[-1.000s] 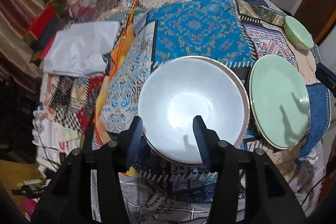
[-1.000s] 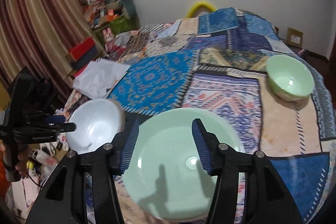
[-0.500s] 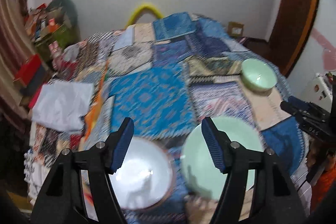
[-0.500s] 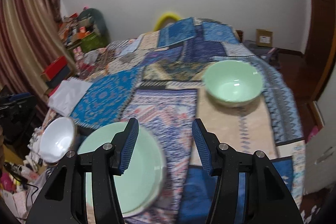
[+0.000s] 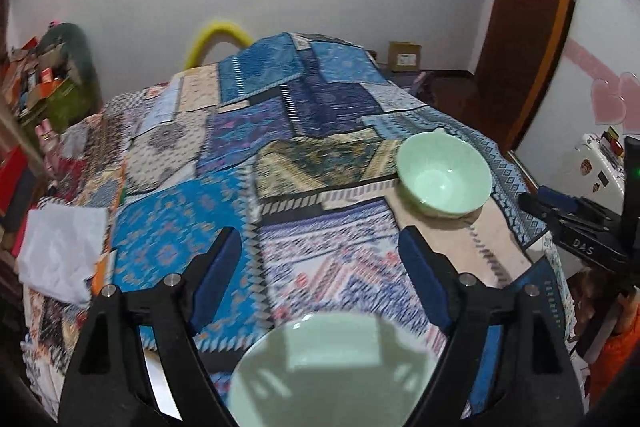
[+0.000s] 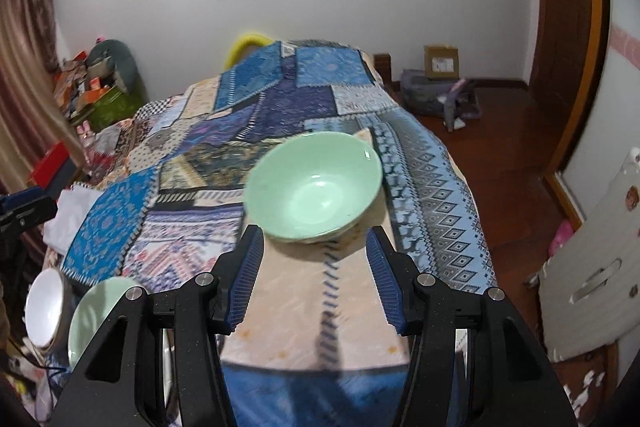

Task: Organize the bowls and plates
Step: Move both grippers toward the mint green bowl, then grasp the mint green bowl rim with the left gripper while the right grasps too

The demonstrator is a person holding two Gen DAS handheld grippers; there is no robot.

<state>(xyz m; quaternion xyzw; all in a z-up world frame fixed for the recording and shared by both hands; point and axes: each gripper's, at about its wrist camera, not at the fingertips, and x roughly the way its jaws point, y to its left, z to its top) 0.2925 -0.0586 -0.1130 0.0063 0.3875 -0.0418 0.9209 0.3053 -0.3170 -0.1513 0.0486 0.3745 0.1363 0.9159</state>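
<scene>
On top of the patchwork quilt [image 6: 280, 303] of blue, cream and purple printed fabric, slightly rumpled, sits a glossy pale-green round ceramic bowl [image 6: 314, 187], deep and upright. It lies just ahead of the right gripper [image 6: 314, 277], apart from both ribbed blue pads [image 6: 248, 275]; jaws part-way apart, only cloth between them.

Left wrist view: left gripper [image 5: 320, 279] has its jaws opening, spread wide, smooth blue pads [image 5: 216, 277] with only quilt between. Same green bowl [image 5: 444, 179] sits up and to the right of it, well apart. A flat pale-green glazed round plate [image 5: 332, 375] lies just under and behind the fingertips, at the near edge of the quilt, its surface shadowed by the gripper.

Right wrist view, far lower left: a white glossy round bowl with a darker rim [image 6: 44, 309] touching or just beside the green plate [image 6: 96, 311]; can't tell which.

Crumpled white sheet [image 5: 60, 255] at the quilt's left edge.
</scene>
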